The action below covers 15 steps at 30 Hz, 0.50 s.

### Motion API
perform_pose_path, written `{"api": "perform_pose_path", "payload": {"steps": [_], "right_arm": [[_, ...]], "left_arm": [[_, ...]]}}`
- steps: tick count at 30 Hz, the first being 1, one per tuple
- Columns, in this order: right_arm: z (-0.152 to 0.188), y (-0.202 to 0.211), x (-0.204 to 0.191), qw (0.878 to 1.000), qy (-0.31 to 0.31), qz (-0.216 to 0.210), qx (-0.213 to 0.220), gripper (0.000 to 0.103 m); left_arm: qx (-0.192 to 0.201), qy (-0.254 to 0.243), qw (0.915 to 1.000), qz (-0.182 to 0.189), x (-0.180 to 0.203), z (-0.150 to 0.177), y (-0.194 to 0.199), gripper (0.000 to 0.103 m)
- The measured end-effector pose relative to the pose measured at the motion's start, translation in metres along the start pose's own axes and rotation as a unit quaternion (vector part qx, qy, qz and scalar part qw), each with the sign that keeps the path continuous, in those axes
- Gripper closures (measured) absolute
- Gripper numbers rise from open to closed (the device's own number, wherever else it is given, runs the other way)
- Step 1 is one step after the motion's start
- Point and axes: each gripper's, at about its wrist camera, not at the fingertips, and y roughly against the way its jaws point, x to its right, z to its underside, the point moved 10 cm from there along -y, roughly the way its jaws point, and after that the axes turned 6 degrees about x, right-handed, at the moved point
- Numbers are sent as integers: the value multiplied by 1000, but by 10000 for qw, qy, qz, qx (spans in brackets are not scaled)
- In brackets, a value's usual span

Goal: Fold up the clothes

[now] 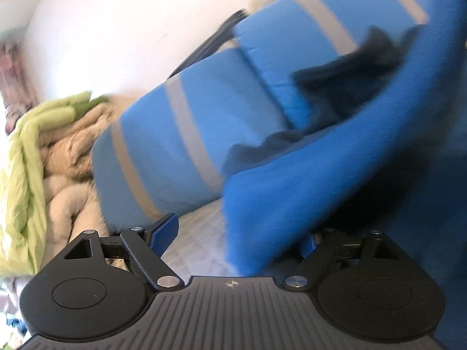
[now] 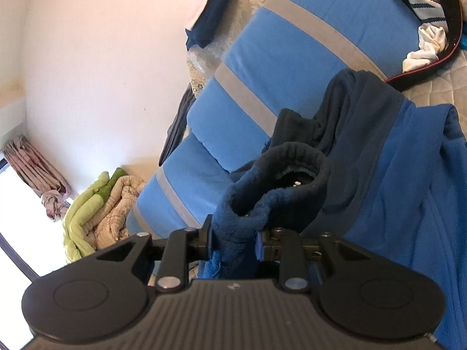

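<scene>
A blue fleece garment (image 2: 394,189) with dark navy parts hangs raised in front of the pillows. My right gripper (image 2: 233,239) is shut on its sleeve, whose dark cuff (image 2: 277,169) stands up in a loop just above the fingers. The left wrist view is blurred, and there the same garment (image 1: 292,189) drapes down on the right. My left gripper (image 1: 238,233) stands wide open. Its left pad (image 1: 165,233) is bare and apart from the cloth, while the fleece hangs over the right finger and hides it.
Two blue pillows with grey stripes (image 2: 292,58) lie along a white wall (image 2: 102,58). A green and beige quilt (image 2: 102,213) is bunched at the left. A dark bag with white clothes (image 2: 432,29) sits at the top right on the quilted mattress (image 1: 198,233).
</scene>
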Motion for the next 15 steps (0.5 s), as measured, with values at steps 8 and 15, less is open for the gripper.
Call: {"api": "perform_pose_path", "payload": {"steps": [8,15], "right_arm": [[-17,-12,-1,9996,-170,-114,167,78],[-25,-26,-11,9995,-77,-217,208,78]], "left_arm": [[-388,1504,9856,675,-54,3,-33,16],[-1184,3551,9116,1701,-87,31,-58,16]]}}
